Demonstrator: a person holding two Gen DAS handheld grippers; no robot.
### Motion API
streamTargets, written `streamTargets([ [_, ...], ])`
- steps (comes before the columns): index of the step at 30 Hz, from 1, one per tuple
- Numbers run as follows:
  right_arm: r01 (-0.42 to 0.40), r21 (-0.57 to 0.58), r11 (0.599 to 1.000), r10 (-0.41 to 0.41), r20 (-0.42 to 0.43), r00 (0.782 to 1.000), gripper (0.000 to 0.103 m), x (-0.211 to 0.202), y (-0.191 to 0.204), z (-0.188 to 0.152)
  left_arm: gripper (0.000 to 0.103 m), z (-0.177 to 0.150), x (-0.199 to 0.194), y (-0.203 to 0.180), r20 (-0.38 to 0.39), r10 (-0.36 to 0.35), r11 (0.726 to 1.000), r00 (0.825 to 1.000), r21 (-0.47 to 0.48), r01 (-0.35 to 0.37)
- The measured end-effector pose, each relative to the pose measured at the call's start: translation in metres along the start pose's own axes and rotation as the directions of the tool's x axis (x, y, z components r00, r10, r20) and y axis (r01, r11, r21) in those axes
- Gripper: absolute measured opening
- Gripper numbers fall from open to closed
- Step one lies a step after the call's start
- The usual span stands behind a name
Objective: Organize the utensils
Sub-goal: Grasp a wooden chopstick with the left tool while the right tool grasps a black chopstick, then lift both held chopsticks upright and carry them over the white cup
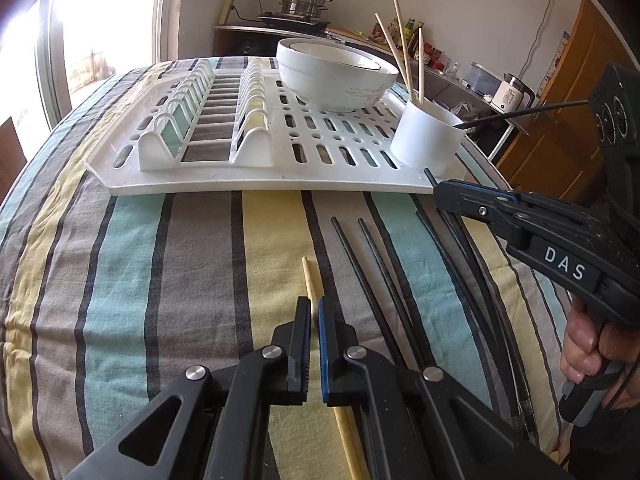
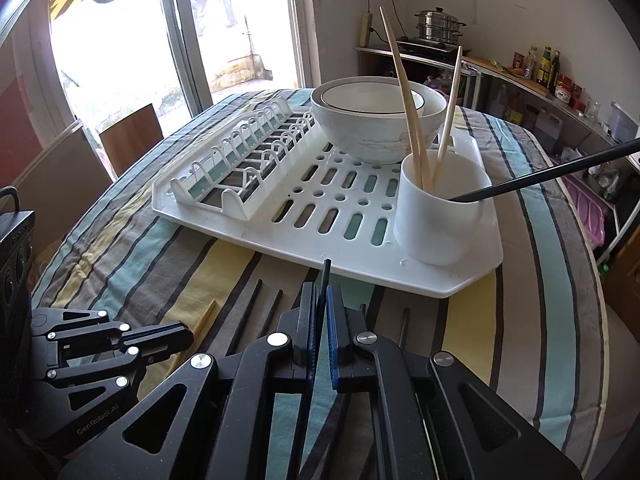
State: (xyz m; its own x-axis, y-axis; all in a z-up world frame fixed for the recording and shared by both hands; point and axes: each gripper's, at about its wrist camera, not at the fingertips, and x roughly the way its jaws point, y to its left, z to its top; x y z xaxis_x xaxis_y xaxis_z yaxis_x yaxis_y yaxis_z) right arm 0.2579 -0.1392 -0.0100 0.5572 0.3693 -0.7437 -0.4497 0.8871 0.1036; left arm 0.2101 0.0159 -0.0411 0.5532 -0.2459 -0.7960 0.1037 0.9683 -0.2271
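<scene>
My left gripper (image 1: 314, 306) is shut on a pale wooden chopstick (image 1: 310, 280) that lies lengthwise on the striped cloth. My right gripper (image 2: 322, 294) is shut on a black chopstick (image 2: 327, 270), whose tip pokes out just short of the white dish rack (image 2: 280, 236). Several more black chopsticks (image 1: 380, 272) lie on the cloth between the two grippers. A white cup (image 2: 440, 220) on the rack's near right corner holds wooden chopsticks (image 2: 404, 92) and one slanting black chopstick (image 2: 560, 172). In the left wrist view the right gripper (image 1: 438, 192) sits at the rack's front right corner.
Stacked white bowls (image 2: 376, 120) stand on the rack behind the cup. Plate slots (image 1: 188, 120) fill the rack's left half. The striped tablecloth (image 1: 140, 280) covers the table. A hand (image 1: 584, 344) grips the right tool's handle. A counter with a pot and bottles runs behind.
</scene>
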Motion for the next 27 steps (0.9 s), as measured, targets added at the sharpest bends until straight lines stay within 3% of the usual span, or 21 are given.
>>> streamTargets([
  [2,-0.003,0.000,1.000,0.003,0.002,1.000,0.005,-0.001,0.000,0.000,0.007,0.000,0.001,-0.001,-0.006,0.004,1.000,1.000,0.008,-0.004],
  [13,-0.013,0.003,1.000,0.013,0.018,1.000,0.005,-0.005,0.001,-0.001,0.006,0.007,0.012,-0.022,0.005,0.117,0.987,0.993,0.115,-0.117],
  [19,-0.017,0.009,1.000,0.017,0.036,0.999,0.005,-0.014,0.000,-0.002,0.005,0.012,0.010,-0.017,0.004,0.095,0.991,0.996,0.096,-0.095],
  [27,-0.025,0.027,0.999,0.022,0.108,0.994,0.005,-0.041,-0.003,0.006,0.004,0.032,-0.036,-0.021,0.125,0.049,0.993,0.991,0.098,-0.062],
])
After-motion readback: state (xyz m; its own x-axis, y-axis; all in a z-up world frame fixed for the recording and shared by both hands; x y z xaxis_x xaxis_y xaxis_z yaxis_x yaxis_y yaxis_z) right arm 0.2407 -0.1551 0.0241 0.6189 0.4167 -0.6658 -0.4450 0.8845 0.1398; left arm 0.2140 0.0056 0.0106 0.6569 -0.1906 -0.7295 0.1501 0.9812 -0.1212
